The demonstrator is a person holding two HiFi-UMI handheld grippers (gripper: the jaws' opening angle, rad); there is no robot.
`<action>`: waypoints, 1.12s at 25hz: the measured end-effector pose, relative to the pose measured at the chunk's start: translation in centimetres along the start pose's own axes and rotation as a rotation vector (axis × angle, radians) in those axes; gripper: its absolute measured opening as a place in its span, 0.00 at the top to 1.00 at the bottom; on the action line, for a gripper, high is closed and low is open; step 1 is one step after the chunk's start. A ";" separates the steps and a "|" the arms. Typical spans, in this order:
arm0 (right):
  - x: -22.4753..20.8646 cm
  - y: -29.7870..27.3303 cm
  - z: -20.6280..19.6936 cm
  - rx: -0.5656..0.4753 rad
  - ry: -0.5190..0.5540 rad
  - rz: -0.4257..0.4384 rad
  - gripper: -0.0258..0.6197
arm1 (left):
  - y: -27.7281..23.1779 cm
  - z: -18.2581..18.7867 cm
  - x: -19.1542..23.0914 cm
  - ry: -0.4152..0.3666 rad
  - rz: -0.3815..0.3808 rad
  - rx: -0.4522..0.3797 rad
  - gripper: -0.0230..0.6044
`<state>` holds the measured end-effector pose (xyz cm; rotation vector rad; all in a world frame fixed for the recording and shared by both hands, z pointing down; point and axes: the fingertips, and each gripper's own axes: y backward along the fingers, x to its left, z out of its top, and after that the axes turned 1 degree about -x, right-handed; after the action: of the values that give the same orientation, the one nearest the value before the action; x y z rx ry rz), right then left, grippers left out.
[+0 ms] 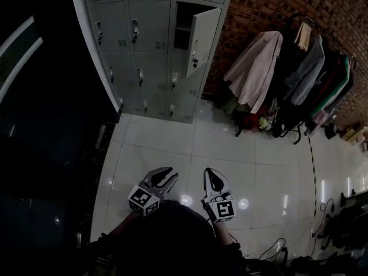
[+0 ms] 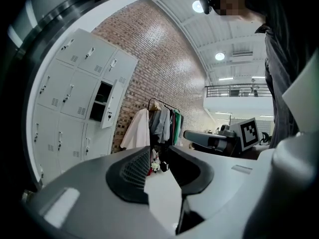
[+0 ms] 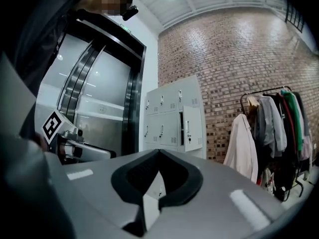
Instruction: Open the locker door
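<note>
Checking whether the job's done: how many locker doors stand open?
1: the open door in the right column of the locker bank, beside the brick wall. All other doors seen across the three views look shut.

Clothes rack (image 3: 266,92) stands at the tiled floor's (image 1: 230,154) far right edge, against the brick wall (image 1: 264,4). Pale coat (image 1: 256,68) hangs on its left end (grey jacket (image 1: 307,62) next along). Striped tape (image 1: 313,165) runs down the right edge, with cables (image 1: 273,247) at the near right corner.
</note>
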<state>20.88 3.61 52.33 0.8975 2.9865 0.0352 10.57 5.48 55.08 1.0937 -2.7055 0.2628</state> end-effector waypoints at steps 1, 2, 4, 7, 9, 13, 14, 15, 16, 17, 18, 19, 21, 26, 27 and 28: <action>0.1 0.2 0.0 0.000 0.000 -0.003 0.96 | 0.2 -0.2 -0.2 0.002 -0.002 0.007 0.76; 0.2 0.3 0.1 0.000 0.001 -0.007 0.96 | 0.3 -0.4 -0.2 0.003 -0.006 0.012 0.76; 0.1 0.5 -0.1 0.001 0.004 -0.019 0.96 | 0.2 -0.6 -0.3 -0.002 -0.015 0.017 0.76; -0.1 0.9 -1.0 0.017 -0.002 -0.034 0.96 | -0.2 -0.6 -0.3 -0.008 -0.025 0.021 0.76; -0.1 1.1 -1.2 0.024 -0.002 -0.037 0.96 | -0.4 -0.6 -0.3 -0.009 -0.029 0.018 0.76; -0.2 1.1 -1.8 0.029 0.012 -0.031 0.96 | -0.5 -0.3 -0.4 -0.021 -0.028 0.010 0.76; -0.1 1.0 -1.5 0.024 0.017 -0.028 0.96 | -0.4 -0.2 -0.3 -0.023 -0.024 0.007 0.76; 0.1 0.7 -1.1 0.017 0.021 -0.025 0.96 | -0.3 -0.2 -0.2 -0.023 -0.019 0.005 0.76; 0.3 0.5 -0.7 0.010 0.023 -0.020 0.96 | -0.1 -0.3 -0.1 -0.022 -0.014 0.004 0.76; 0.5 0.3 -0.4 0.005 0.022 -0.013 0.96 | 0.0 -0.4 0.0 -0.020 -0.009 0.004 0.76; 0.7 0.2 -0.3 0.001 0.020 -0.004 0.96 | 0.3 -0.4 0.1 -0.018 -0.003 0.006 0.76; 0.9 0.1 -0.2 0.000 0.021 0.004 0.96 | 0.5 -0.5 0.2 -0.016 0.002 0.007 0.76; 1.1 -0.1 -0.1 0.003 0.024 0.015 0.96 | 0.7 -0.6 0.4 -0.014 0.012 0.008 0.76; 1.2 -0.4 -0.2 0.007 0.025 0.021 0.96 | 1.2 -0.6 0.8 -0.012 0.031 0.009 0.76; 1.1 -0.4 -0.2 0.007 0.025 0.016 0.96 | 1.3 -0.6 0.8 -0.012 0.033 0.010 0.76; 0.8 -0.4 -0.1 0.006 0.024 0.012 0.96 | 1.3 -0.6 0.9 -0.013 0.034 0.011 0.76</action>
<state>19.96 3.74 52.39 0.9219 3.0052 0.0382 9.15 5.98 55.78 1.0568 -2.7391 0.2769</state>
